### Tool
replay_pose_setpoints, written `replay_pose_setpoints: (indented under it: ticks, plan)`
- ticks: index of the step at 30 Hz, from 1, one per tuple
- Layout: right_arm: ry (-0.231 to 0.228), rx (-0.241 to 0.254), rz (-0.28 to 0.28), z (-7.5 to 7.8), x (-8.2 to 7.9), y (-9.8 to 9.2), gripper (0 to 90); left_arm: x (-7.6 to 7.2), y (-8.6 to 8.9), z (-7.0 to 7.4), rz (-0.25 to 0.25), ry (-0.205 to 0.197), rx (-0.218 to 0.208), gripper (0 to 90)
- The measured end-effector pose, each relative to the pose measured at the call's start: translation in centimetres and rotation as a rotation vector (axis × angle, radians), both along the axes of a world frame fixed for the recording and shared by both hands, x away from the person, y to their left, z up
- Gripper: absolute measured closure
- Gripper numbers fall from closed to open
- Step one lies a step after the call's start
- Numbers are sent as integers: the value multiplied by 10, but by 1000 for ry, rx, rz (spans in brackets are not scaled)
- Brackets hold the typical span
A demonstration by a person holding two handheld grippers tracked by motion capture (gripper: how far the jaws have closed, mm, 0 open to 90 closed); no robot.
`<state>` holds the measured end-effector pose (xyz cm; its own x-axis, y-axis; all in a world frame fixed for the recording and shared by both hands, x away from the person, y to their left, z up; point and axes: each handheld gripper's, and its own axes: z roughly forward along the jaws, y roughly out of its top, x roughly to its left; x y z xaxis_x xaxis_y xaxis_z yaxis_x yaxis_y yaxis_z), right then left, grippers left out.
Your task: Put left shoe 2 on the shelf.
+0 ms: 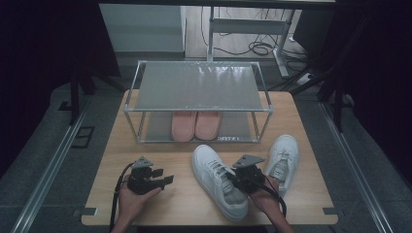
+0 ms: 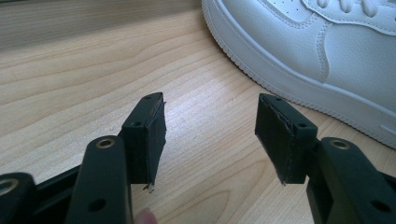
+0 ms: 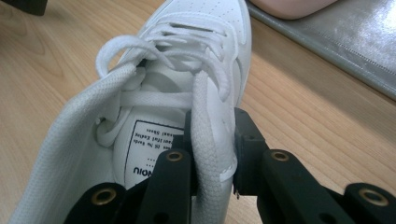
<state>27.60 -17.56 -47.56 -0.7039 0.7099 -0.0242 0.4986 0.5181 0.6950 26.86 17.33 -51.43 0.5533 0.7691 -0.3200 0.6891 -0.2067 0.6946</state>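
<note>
Nearest to us, our right tool [image 3: 212, 154] is clenched on the collar wall of the white sneaker [image 1: 218, 182]: one jaw sits inside the shoe opening, the other outside, and the padded rim is pinched flat between them. In the right gripper view the laces [image 3: 163, 51] lie loose over the tongue, and a printed label [image 3: 147, 149] shows on the inside. That sneaker lies on the desk [image 1: 160, 204] near its front edge, right of centre, toe pointing away from us and slightly left. Our right hand [image 1: 265, 201] comes in from below and holds the tool at the shoe's heel end.

On the other side, our left tool [image 2: 210, 133] is released, its jaws standing wide apart with bare wood between them. It is held low over the desk, well apart from the sneaker, whose sole edge crosses the upper right of the left gripper view. Our left hand [image 1: 133, 196] grips it near the front edge.

Just beyond the right tool, a second white sneaker [image 1: 283, 158] lies on the desk, toe away from us.

Farther back stands a metal shoe rack [image 1: 199, 87] with two shelves. A pair of pink slippers [image 1: 196, 125] sits side by side on its lower shelf.
</note>
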Motion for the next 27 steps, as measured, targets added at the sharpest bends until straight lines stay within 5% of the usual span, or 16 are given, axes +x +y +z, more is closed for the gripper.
replay_pose_setpoints:
  ticks: [27]
  plan:
    - [-31,219,47,21,-3,-3,815,0,1,0,3,1,-3,433]
